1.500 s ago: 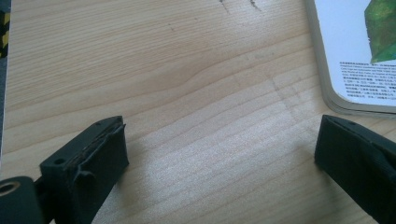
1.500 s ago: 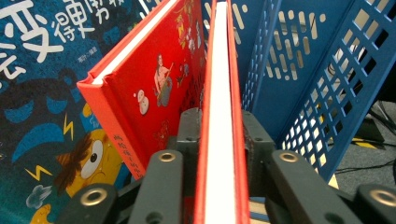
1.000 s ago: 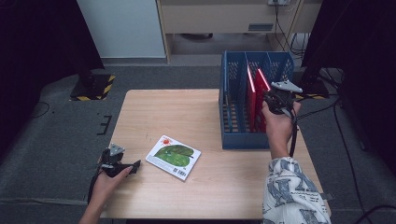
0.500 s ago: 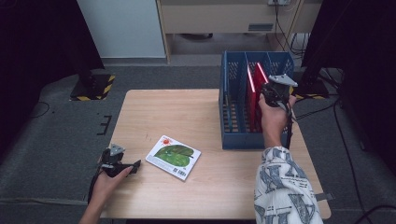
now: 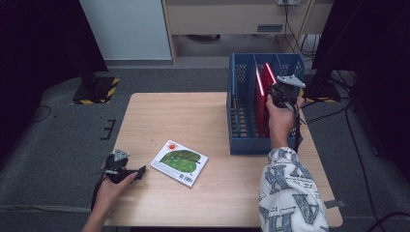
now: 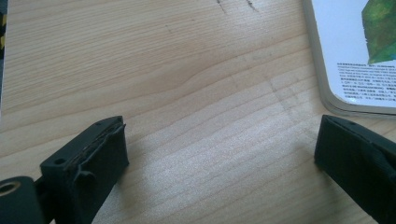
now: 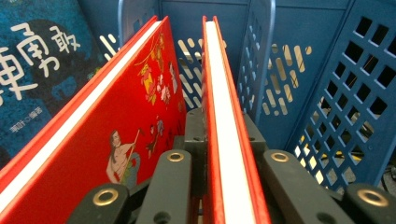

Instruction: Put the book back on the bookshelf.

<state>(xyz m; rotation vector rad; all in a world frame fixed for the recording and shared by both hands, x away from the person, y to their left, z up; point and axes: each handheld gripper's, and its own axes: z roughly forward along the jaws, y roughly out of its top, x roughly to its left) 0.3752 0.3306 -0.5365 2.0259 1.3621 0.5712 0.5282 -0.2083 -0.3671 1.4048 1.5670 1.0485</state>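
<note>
A thin red book (image 7: 224,140) with white page edges stands upright between the jaws of my right gripper (image 7: 220,122), which is shut on it. From above, the right gripper (image 5: 282,92) holds this book (image 5: 269,74) in the right part of the blue crate (image 5: 240,126). A second red book (image 7: 116,130) leans just left of it. A flat book with a green leaf cover (image 5: 180,162) lies on the table. My left gripper (image 5: 139,171) rests on the wood just left of that green book (image 6: 359,51), and in its own view the left gripper (image 6: 224,140) is open with bare wood between the jaws.
The wooden table (image 5: 193,121) has a blue book with white characters (image 7: 42,60) in the crate beside the red ones. Slotted crate dividers (image 7: 261,60) rise close around the held book. Cables and dark stands surround the table on the grey floor.
My right hand has shifted a little leftward over the crate with the red book still gripped. The left gripper and the green book have stayed where they were.
</note>
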